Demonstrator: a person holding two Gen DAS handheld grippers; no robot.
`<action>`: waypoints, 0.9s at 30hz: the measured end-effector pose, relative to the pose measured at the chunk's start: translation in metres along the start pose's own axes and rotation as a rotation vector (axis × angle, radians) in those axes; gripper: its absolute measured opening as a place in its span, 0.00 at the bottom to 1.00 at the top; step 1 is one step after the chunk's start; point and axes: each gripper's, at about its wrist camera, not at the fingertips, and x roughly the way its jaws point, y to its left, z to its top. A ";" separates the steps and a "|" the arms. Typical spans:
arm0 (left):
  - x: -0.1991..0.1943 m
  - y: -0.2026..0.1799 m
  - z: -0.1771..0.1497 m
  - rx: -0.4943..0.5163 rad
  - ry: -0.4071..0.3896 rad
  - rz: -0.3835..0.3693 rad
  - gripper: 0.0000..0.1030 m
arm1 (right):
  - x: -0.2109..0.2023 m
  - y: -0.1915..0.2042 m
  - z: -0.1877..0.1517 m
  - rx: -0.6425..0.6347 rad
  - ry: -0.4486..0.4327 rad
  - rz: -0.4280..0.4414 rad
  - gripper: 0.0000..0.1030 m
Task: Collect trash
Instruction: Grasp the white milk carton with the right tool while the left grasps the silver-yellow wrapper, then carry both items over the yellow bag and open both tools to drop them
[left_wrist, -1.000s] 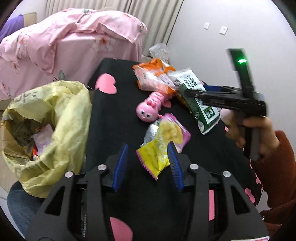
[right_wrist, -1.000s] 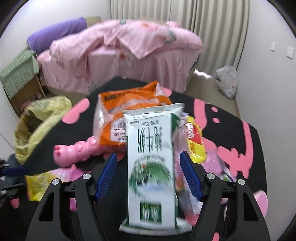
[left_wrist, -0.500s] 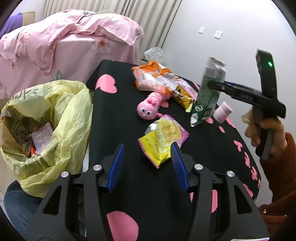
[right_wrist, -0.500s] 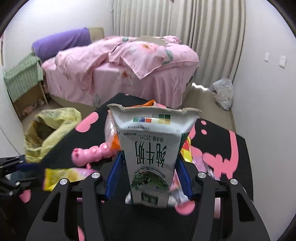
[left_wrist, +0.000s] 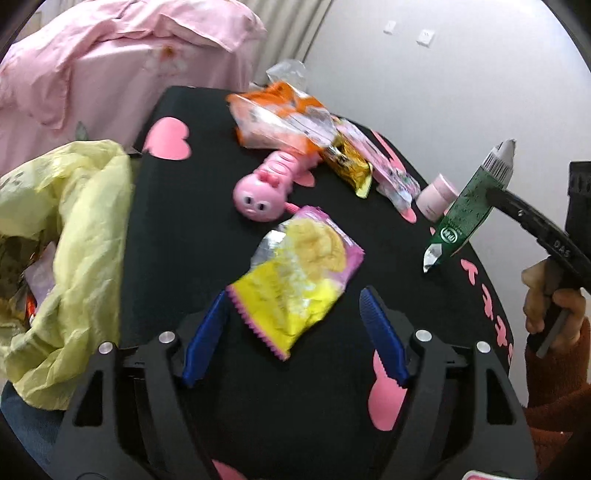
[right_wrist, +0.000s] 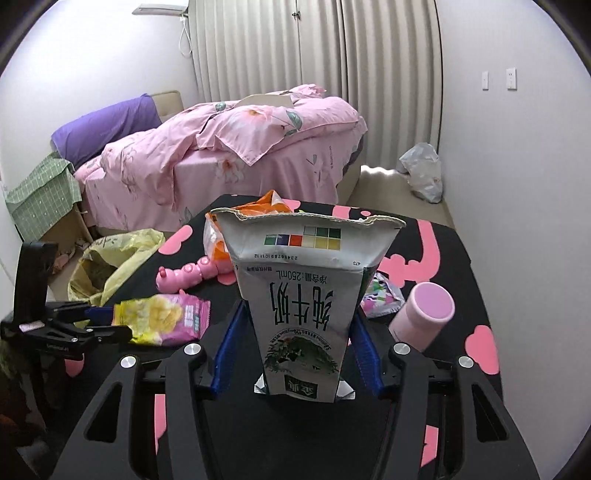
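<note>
My right gripper (right_wrist: 295, 354) is shut on a green and white milk carton (right_wrist: 306, 295) and holds it above the black table; the carton also shows in the left wrist view (left_wrist: 469, 210). My left gripper (left_wrist: 295, 332) is open, its blue fingers on either side of a yellow and pink snack wrapper (left_wrist: 295, 280) lying on the table; the wrapper also shows in the right wrist view (right_wrist: 162, 317). A yellow trash bag (left_wrist: 74, 240) with trash in it hangs open at the table's left edge.
On the black table (left_wrist: 177, 229) with pink hearts lie an orange wrapper (left_wrist: 273, 118), a gold wrapper (left_wrist: 347, 162), a pink caterpillar toy (left_wrist: 269, 184) and a pink cup (right_wrist: 424, 310). A pink bed (right_wrist: 229, 147) stands behind.
My right gripper closed on the milk carton and lifted it off the table, up and to the right. My left gripper moved forward and opened wider around the yellow wrapper.
</note>
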 end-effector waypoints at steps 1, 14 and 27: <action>0.003 -0.003 0.002 0.004 0.005 0.016 0.68 | -0.001 0.000 0.000 -0.002 -0.002 -0.001 0.51; 0.002 -0.007 -0.007 -0.042 0.023 0.059 0.15 | -0.010 0.001 -0.008 0.013 -0.027 0.025 0.51; -0.069 -0.028 -0.010 0.032 -0.168 0.119 0.12 | -0.030 0.030 0.002 -0.051 -0.061 0.074 0.51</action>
